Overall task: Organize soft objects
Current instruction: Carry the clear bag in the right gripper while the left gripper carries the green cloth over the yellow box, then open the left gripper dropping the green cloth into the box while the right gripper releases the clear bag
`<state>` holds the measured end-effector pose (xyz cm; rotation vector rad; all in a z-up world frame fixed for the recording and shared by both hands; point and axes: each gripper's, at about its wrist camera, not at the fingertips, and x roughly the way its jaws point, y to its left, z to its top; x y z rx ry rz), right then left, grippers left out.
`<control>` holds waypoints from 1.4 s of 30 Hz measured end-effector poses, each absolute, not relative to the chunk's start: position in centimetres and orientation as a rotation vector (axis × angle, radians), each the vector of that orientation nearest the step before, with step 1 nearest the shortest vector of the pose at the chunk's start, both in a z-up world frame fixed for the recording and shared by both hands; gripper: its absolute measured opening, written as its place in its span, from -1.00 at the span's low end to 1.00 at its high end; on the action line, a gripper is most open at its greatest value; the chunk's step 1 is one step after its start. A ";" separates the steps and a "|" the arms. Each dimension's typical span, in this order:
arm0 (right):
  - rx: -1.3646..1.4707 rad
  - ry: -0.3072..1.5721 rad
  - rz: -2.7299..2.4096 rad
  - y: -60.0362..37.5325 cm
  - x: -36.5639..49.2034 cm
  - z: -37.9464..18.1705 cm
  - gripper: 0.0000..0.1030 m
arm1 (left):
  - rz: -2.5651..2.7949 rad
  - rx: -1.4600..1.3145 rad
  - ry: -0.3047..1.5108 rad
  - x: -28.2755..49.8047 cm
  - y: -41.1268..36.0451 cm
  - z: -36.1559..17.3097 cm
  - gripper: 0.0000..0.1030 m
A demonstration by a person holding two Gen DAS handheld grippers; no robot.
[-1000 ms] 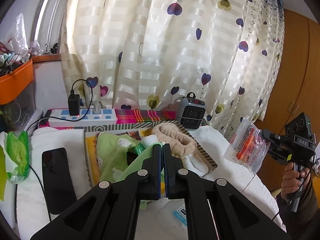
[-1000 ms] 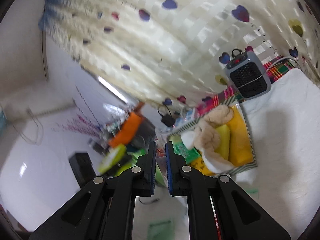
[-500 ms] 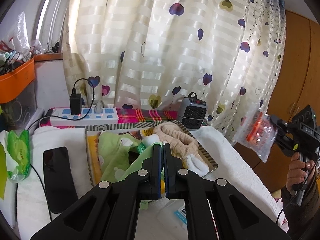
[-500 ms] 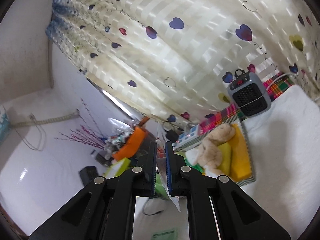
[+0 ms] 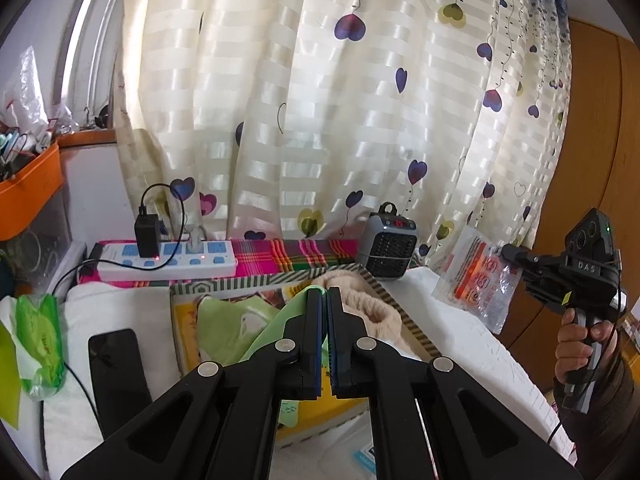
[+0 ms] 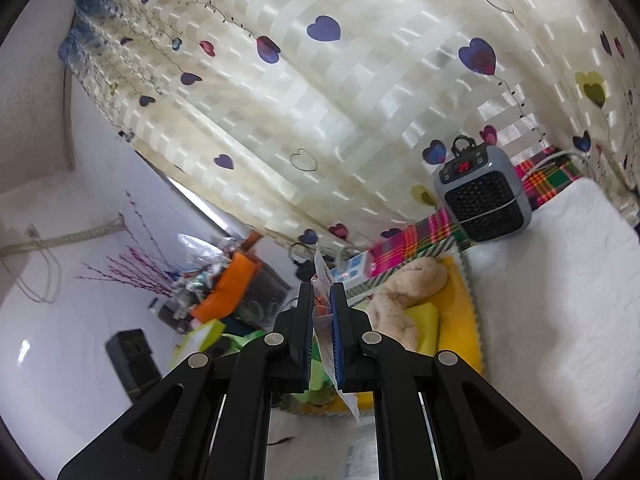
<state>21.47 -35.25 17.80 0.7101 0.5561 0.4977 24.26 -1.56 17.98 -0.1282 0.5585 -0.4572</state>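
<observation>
My left gripper (image 5: pixel 324 292) is shut on a flat light-green packet (image 5: pixel 280 324), held above a striped-rim box (image 5: pixel 404 308). The box holds a green cloth (image 5: pixel 232 320), a beige plush band (image 5: pixel 360 300) and yellow items. At the right of the left wrist view, a hand carries my right gripper (image 5: pixel 506 250), shut on a clear plastic bag with orange print (image 5: pixel 478 276); the bag hangs over the white bed edge beside the box. In the right wrist view the bag (image 6: pixel 322 300) is pinched edge-on between the right gripper (image 6: pixel 322 286) jaws, with the box (image 6: pixel 474 320) ahead and the plush band (image 6: pixel 404 292) in it.
A small grey heater (image 5: pixel 386 248) stands behind the box against the heart-print curtain. A power strip with a charger (image 5: pixel 168 260) lies on plaid cloth at the back left. A black phone (image 5: pixel 116 376), a green wipes pack (image 5: pixel 40 344) and an orange bin (image 5: pixel 28 196) sit left.
Both grippers have risen slightly, so the box and heater sit lower in the views. The right gripper's bag swung away from the bed, then back towards the box. Both grips are unchanged.
</observation>
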 end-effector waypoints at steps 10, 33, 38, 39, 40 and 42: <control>0.522 0.603 0.389 -33.6 24.7 16.8 -0.84 | -0.435 -0.154 0.595 27.7 -2.1 16.3 -0.93; 0.028 0.774 0.276 -25.6 30.0 8.9 -0.84 | -0.323 -0.072 0.776 33.4 -2.8 8.2 -0.93; 0.039 0.806 0.283 -25.5 30.3 8.0 -0.84 | -0.322 -0.085 0.801 33.8 -2.7 7.4 -0.93; 0.039 0.812 0.284 -25.5 30.3 7.9 -0.84 | -0.322 -0.087 0.809 33.9 -2.7 7.2 -0.93; 0.039 0.816 0.286 -25.5 30.3 7.8 -0.84 | -0.325 -0.089 0.815 34.0 -2.7 7.0 -0.93; 0.041 0.820 0.285 -25.5 30.3 7.7 -0.83 | -0.329 -0.094 0.824 34.0 -2.8 6.6 -0.93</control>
